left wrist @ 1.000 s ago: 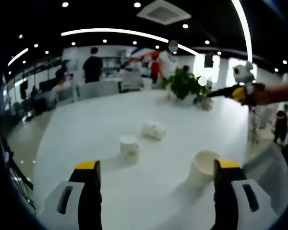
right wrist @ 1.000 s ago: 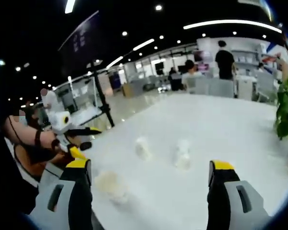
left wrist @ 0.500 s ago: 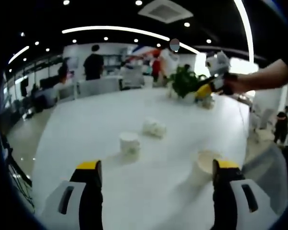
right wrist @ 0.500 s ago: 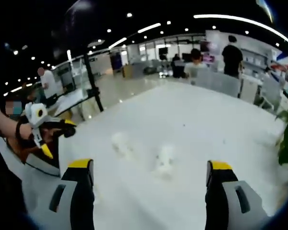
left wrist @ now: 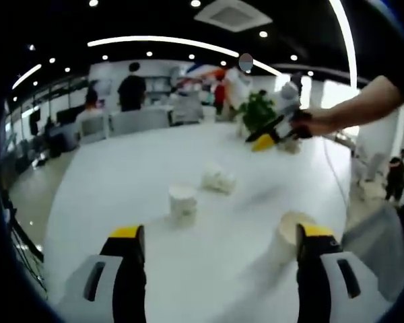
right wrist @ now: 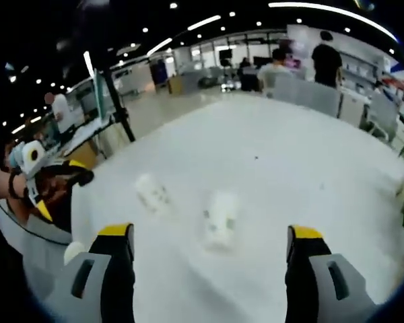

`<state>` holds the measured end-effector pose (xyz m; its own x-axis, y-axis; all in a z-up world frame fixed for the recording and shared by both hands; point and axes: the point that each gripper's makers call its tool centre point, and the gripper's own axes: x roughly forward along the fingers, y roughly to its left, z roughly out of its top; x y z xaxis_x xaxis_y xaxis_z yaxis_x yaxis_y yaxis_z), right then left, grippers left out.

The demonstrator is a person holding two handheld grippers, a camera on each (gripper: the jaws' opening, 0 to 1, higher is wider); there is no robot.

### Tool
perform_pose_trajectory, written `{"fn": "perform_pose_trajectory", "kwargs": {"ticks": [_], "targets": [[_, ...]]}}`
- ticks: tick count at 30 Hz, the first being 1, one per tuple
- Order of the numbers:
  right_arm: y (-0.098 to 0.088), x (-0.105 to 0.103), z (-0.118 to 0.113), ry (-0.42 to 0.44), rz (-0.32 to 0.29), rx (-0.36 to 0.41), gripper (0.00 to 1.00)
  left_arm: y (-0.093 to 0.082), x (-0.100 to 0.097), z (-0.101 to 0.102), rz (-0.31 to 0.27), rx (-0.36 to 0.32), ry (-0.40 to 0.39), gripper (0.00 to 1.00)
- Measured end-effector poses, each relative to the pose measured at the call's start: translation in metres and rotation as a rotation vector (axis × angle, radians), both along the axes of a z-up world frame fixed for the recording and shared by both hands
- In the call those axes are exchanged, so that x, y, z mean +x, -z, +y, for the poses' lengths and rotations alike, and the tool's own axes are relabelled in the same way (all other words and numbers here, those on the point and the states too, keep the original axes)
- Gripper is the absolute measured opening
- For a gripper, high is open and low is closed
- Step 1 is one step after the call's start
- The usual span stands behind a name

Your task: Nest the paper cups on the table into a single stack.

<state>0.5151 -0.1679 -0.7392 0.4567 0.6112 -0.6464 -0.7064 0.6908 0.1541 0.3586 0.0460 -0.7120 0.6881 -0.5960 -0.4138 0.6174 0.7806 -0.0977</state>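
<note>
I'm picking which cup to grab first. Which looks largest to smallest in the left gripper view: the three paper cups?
1. Near cup, beside the right jaw; nearness likely inflates it.
2. Middle upright cup.
3. Far cup, blurred; close to the middle one, so unsure.

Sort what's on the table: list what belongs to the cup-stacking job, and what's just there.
For the job:
- upright paper cup
- toppled paper cup
- near paper cup
- left gripper
- right gripper

Just there:
- potted plant
- white table, the work surface
</note>
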Motion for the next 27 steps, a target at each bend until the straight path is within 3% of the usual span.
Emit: {"fn": "perform_pose_trajectory", "kwargs": {"ticks": [3,20,27], "targets": [[0.011,0.003,0.000,-0.009,0.029,-0.016,0.92,0.000,0.001,0.000,0.003,0.003,-0.004,0.92],[0.050,0.022,0.003,-0.018,0.070,-0.076,0.88,0.012,-0.006,0.002,0.034,0.023,-0.010,0.90],[0.057,0.028,0.008,-0.024,0.072,-0.095,0.87,0.011,-0.007,-0.001,0.024,0.027,0.003,0.88]]}}
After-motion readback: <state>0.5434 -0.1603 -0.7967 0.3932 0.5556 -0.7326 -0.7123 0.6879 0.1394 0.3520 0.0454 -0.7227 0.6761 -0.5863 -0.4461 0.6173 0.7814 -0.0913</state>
